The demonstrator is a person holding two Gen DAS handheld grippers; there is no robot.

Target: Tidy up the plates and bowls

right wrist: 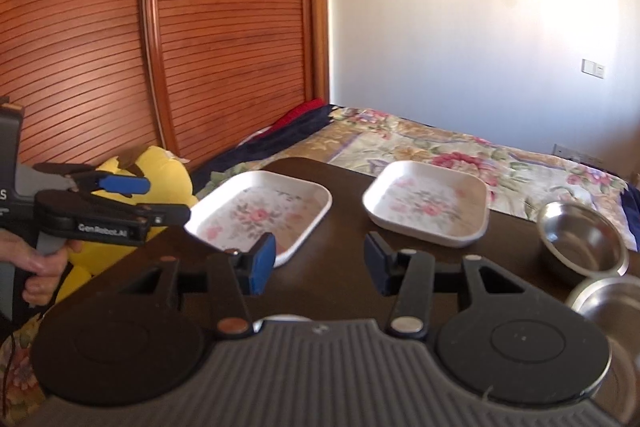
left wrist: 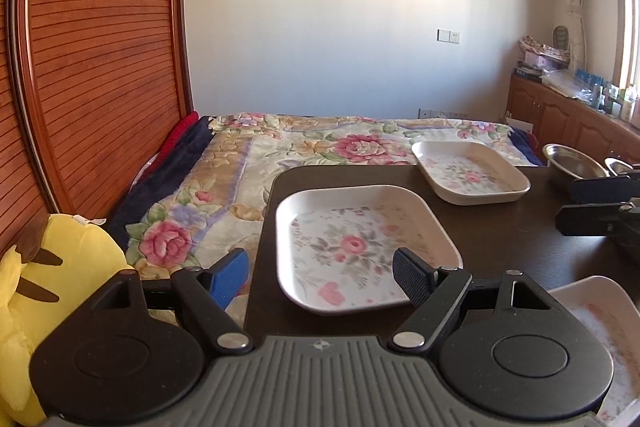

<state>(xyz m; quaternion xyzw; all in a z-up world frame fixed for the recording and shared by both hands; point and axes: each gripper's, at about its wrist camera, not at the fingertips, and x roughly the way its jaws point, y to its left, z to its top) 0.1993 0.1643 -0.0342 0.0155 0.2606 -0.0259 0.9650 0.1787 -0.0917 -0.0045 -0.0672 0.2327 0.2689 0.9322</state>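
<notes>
only the right wrist view shows the hand gripping the left claw.

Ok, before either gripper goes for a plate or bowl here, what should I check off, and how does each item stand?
1. Left gripper open, nothing between fingers: ok.
2. Right gripper open and empty: ok.
3. Near floral plate flat on the dark table, nothing on it: ok.
4. Far floral plate apart from the near one: ok.
5. Two steel bowls upright, separate: ok.
6. Third plate at frame edge, position: cannot tell.
</notes>
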